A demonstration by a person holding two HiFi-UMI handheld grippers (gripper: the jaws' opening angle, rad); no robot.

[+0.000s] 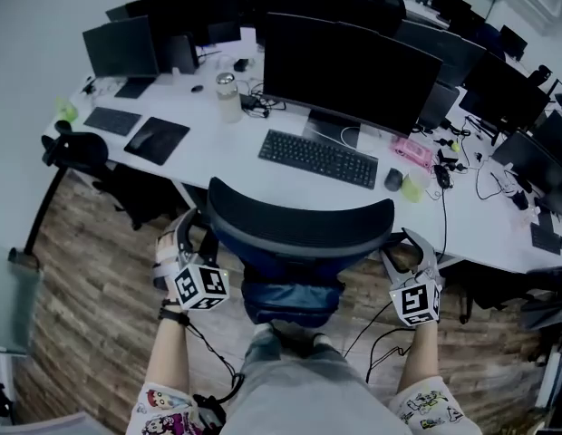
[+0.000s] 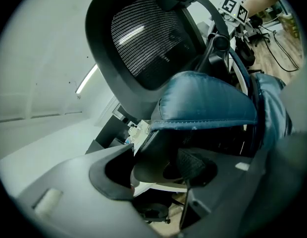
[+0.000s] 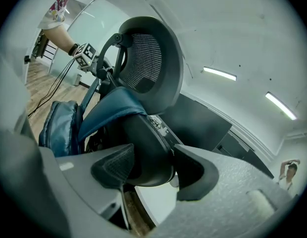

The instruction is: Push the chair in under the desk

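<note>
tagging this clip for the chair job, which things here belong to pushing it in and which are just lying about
Part of the job: office chair; desk; left gripper closed on the left armrest; right gripper closed on the right armrest.

Just lying about: monitor; keyboard; mouse; clear bottle; pink box; black pad.

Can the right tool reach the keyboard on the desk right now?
Probably not. The right tool is clamped on the chair's armrest, and the backrest stands between it and the keyboard.
</note>
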